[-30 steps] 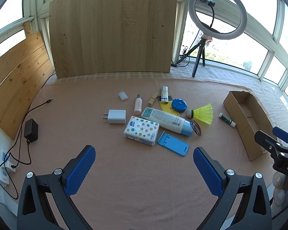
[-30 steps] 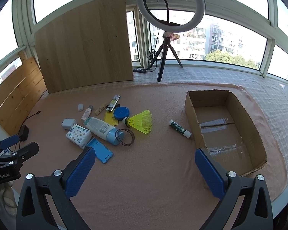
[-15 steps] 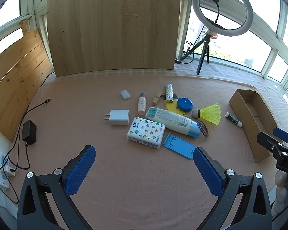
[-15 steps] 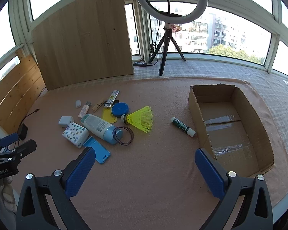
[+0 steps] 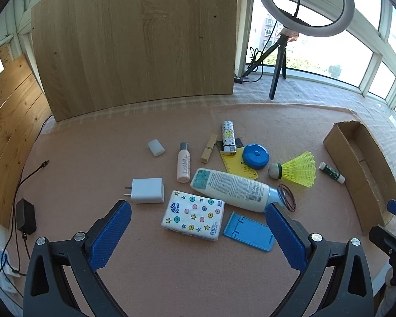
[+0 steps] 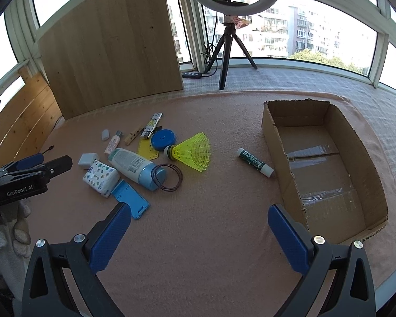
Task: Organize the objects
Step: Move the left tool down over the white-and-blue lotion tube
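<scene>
Both our grippers, left gripper (image 5: 198, 233) and right gripper (image 6: 199, 235), gape wide, holding nothing. Open brown cardboard box (image 6: 327, 158) sits at pink blanket's (image 6: 211, 224) right edge; yellow plastic shuttlecock (image 6: 194, 152) and green-white glue stick (image 6: 254, 162) lie mid-blanket, near it.

surface: pink cloth (image 5: 92, 145) | on it: cardboard box (image 6: 367, 155), lotion bottle (image 5: 232, 189), tissue pack (image 5: 192, 215), shuttlecock (image 5: 298, 170)

You have on the tabletop: one cardboard box (image 6: 327, 163); two bottles, one large (image 5: 232, 189), one small (image 5: 183, 166); one tissue pack (image 5: 193, 214); one charger plug (image 5: 147, 191); one shuttlecock (image 5: 295, 169); one lighter (image 5: 228, 137); one clothespin (image 5: 208, 152); one glue stick (image 6: 254, 162); two hair ties (image 6: 169, 177).
</scene>
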Available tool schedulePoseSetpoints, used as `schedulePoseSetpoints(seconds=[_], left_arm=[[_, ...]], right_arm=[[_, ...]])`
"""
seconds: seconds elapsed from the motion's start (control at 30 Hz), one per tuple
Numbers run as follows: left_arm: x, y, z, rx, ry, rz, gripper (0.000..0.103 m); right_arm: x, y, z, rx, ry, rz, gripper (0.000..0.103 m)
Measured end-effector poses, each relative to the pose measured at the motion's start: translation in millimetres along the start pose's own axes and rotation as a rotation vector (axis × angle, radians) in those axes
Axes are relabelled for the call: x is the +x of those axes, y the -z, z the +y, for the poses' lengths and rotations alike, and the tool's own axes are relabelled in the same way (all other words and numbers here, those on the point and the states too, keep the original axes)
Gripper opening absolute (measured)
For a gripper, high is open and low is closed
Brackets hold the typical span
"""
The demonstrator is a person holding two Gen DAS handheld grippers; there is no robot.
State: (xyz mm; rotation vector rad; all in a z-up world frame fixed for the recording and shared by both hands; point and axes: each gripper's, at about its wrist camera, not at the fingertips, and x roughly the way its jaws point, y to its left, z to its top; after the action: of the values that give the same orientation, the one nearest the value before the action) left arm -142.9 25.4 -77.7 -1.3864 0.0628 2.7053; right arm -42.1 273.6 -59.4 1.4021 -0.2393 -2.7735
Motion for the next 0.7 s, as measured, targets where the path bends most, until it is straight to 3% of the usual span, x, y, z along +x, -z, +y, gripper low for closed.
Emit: schedulePoseSetpoints(seconds=[0.23, 0.4, 0.7], left_arm=[[56.3, -32.1, 0.1, -0.043, 0.067, 0.089, 0.101], [96.5, -47.2, -4.6, -0.043, 0.072, 0.156, 0.1], [139.1, -54.2, -3.6, -0.097, 0.1, 0.266, 0.092]], right_arm=[[-3.3, 4.2, -14.6, 0.02, 0.028, 0.009, 0.102], [-4.6, 8.7, -30.4, 0.049, 0.054, 0.016, 0.102], [-8.6, 15.0, -48.9, 0.085, 0.08, 0.016, 0.102]])
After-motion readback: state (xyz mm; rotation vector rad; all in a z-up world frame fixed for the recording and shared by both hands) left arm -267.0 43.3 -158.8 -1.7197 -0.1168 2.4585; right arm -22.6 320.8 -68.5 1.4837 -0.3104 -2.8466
